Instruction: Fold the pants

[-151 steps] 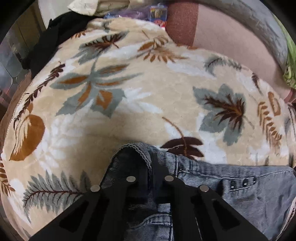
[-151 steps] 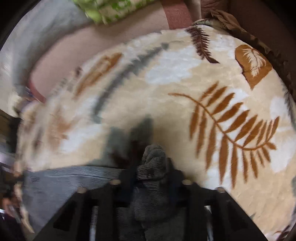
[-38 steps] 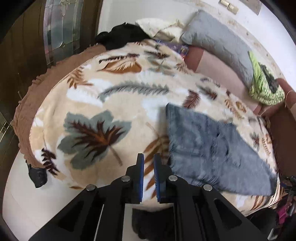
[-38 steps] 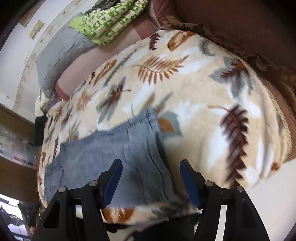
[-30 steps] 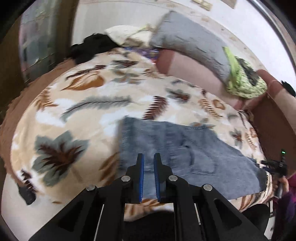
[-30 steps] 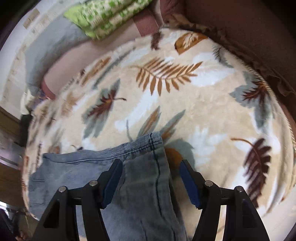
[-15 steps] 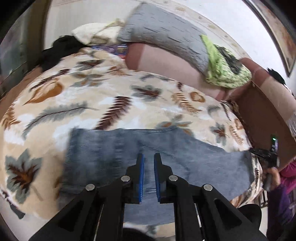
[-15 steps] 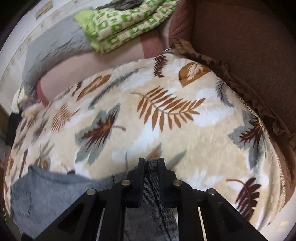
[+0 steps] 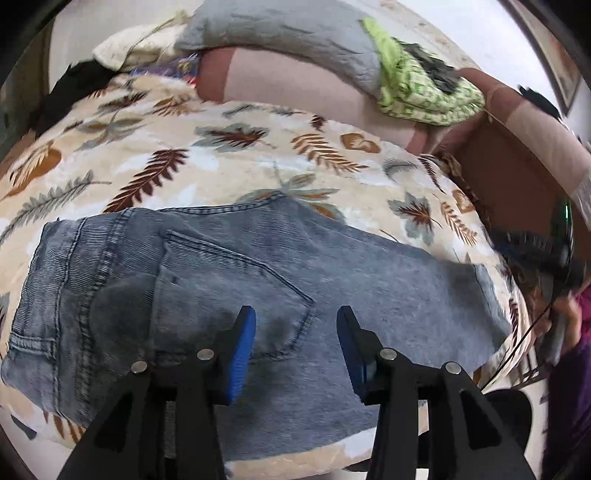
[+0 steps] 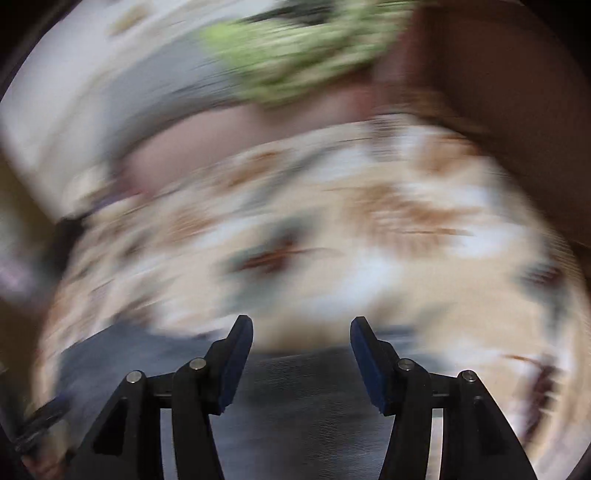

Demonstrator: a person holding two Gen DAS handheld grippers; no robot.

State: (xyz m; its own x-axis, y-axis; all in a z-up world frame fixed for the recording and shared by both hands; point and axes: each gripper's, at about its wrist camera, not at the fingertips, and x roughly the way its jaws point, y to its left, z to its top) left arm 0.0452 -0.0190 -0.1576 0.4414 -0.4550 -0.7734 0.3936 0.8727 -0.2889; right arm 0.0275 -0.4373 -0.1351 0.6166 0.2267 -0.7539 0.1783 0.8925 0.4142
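Left hand-held gripper above pants, jaws opening, pinching nothing. Right hand-held gripper likewise opening, empty; its view heavily blurred. Pants lie folded flat on leaf-print blanket, near edge hidden by gripper. Beyond pants: grey pillow, green cloth.

Both tools opening, empty.
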